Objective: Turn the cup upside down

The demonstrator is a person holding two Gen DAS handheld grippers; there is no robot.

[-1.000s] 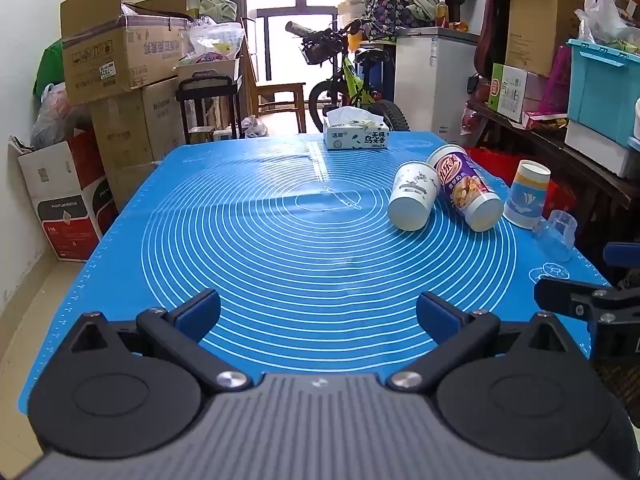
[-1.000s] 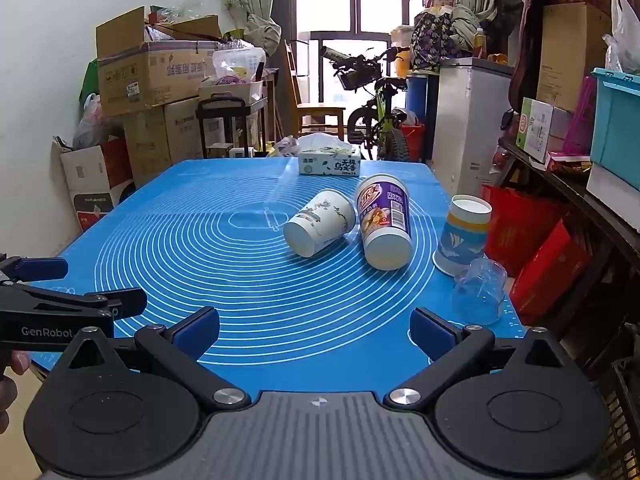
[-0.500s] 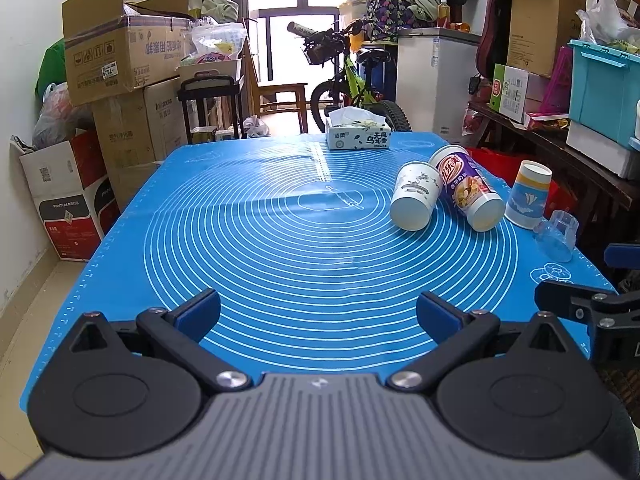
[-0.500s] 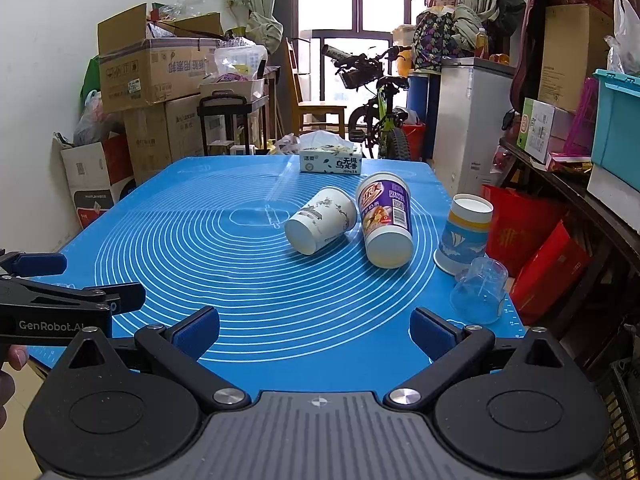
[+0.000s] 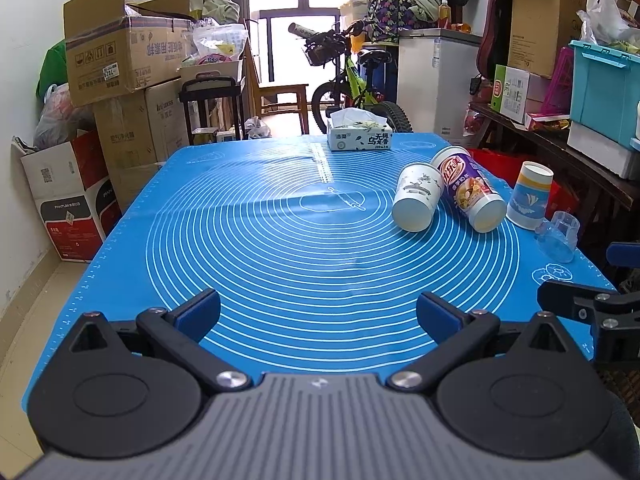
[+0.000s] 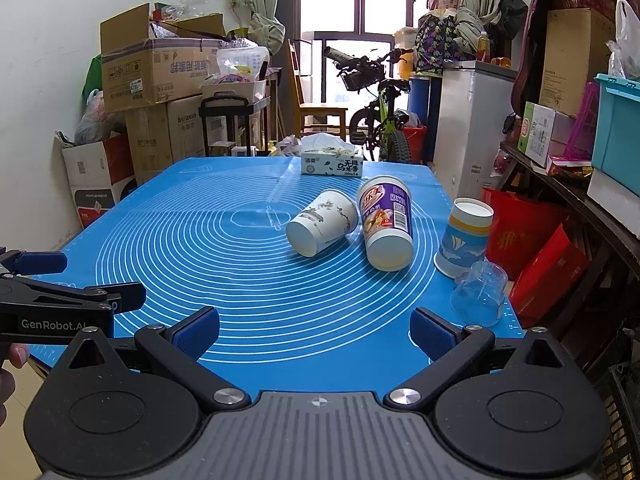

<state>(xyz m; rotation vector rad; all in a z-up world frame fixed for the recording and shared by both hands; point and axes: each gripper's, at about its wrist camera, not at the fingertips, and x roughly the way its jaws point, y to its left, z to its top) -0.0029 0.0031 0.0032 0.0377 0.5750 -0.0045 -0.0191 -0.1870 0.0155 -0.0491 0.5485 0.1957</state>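
A white paper cup (image 5: 417,197) (image 6: 322,222) lies on its side on the blue mat (image 5: 304,248), right of centre. A purple printed cup (image 5: 471,189) (image 6: 386,221) lies on its side beside it. A blue-and-white sailboat cup (image 5: 529,199) (image 6: 464,238) stands mouth down near the mat's right edge. A small clear plastic cup (image 5: 558,236) (image 6: 479,294) stands in front of it, mouth down as far as I can tell. My left gripper (image 5: 318,312) and right gripper (image 6: 314,326) are both open and empty, at the mat's near edge, well short of the cups.
A tissue box (image 5: 359,135) (image 6: 332,161) sits at the mat's far edge. Cardboard boxes (image 5: 120,60) stack at the left, a bicycle (image 5: 352,80) and white cabinet (image 5: 436,80) stand behind, and cluttered shelves (image 5: 580,120) line the right side.
Both views have shifted only slightly. The cups have not moved and both grippers stay open.
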